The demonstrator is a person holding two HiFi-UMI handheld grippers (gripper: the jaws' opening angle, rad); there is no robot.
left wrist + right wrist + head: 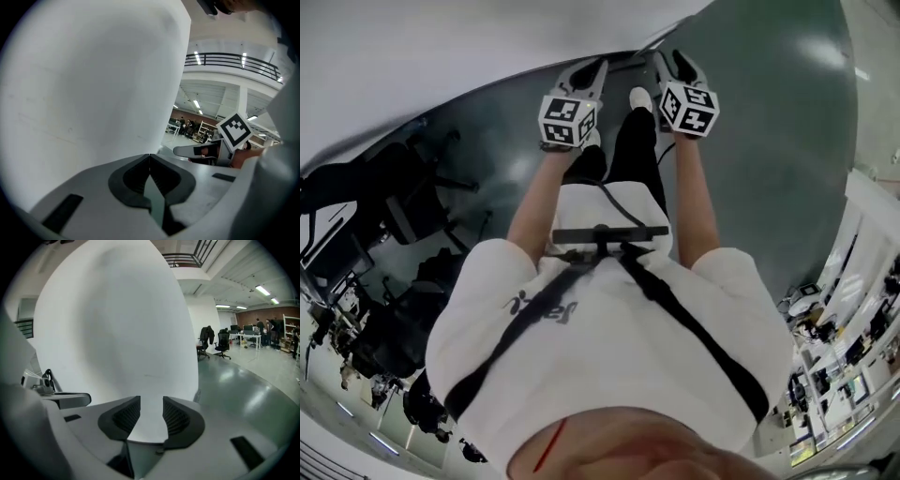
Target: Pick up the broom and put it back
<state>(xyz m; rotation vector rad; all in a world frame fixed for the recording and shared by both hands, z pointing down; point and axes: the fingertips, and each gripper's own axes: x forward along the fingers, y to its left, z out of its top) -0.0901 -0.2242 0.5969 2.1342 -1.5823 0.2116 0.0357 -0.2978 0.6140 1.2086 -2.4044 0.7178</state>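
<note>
No broom shows in any view. In the head view both grippers are held out ahead of the person, close together above the dark floor. My left gripper has its dark pads meeting in a thin line, shut on nothing. My right gripper stands open, with a clear gap between its pads and only the white wall behind. Each gripper catches the other at its side: the right gripper in the left gripper view, the left gripper in the right gripper view.
A big white curved wall rises just ahead of both grippers. The floor is glossy grey-green. Black office chairs stand at the left. Desks, chairs and people are far off in the hall.
</note>
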